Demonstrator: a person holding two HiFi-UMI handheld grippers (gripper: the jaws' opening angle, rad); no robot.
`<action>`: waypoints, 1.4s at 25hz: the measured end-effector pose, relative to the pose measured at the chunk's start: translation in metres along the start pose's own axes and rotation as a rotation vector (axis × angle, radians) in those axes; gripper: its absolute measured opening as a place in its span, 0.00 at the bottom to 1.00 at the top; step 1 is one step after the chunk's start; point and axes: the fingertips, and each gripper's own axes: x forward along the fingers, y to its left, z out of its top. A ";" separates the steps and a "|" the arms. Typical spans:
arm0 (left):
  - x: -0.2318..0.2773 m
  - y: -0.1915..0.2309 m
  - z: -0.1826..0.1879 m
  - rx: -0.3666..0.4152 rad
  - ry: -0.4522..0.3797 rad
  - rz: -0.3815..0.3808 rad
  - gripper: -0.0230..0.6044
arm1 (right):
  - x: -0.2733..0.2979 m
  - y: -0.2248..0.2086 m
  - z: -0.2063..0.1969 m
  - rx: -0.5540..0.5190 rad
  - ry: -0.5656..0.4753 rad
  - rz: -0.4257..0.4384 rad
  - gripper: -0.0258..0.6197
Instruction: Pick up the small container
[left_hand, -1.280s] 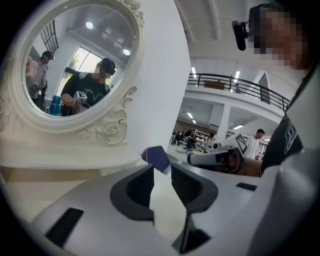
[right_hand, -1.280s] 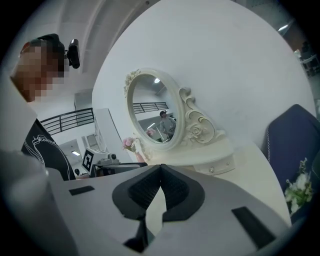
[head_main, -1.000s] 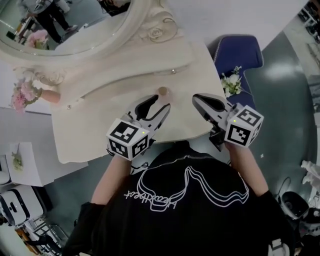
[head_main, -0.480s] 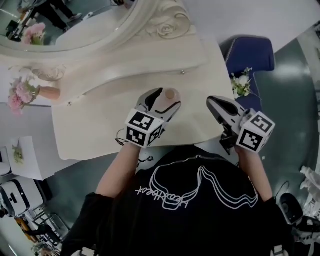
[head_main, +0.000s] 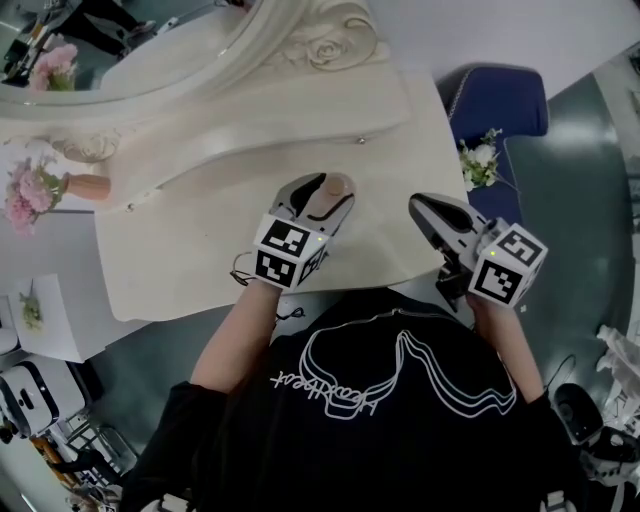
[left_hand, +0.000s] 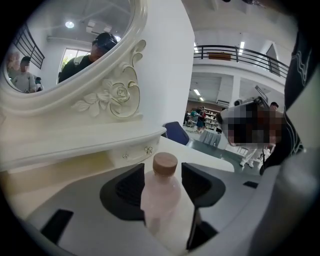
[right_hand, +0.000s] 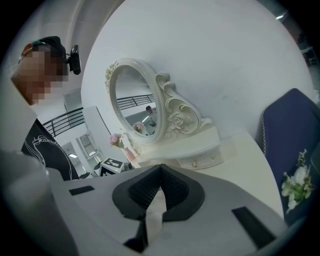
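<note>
Big cream tabletop (head_main: 200, 250) below the carved mirror (head_main: 150, 60), and the left tongs (head_main: 322, 197) are out over it, jaws closing in around the small container (left_hand: 161, 195): pink bottle, tan cap, upright right between the pads, a sliver of gap on one side, not clamped; right tongs (right_hand: 160, 170) hang off the tabletop's edge, clenched on nothing

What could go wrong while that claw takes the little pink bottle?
The jaws of the left gripper are closing round the small bottle, which is tall and narrow. If one pad meets it first, it may tip over on the dressing table. The pads sit high, near its cap, so it might slip when lifted.
</note>
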 end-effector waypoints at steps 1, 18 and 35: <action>0.000 0.000 0.000 0.011 -0.005 0.005 0.39 | 0.000 -0.001 -0.001 0.001 0.002 -0.002 0.05; 0.001 0.001 0.002 0.103 -0.030 0.033 0.27 | -0.011 -0.018 -0.005 0.076 -0.045 -0.071 0.05; 0.000 0.003 -0.001 0.075 0.011 0.035 0.26 | -0.016 -0.017 -0.007 0.097 -0.056 -0.081 0.05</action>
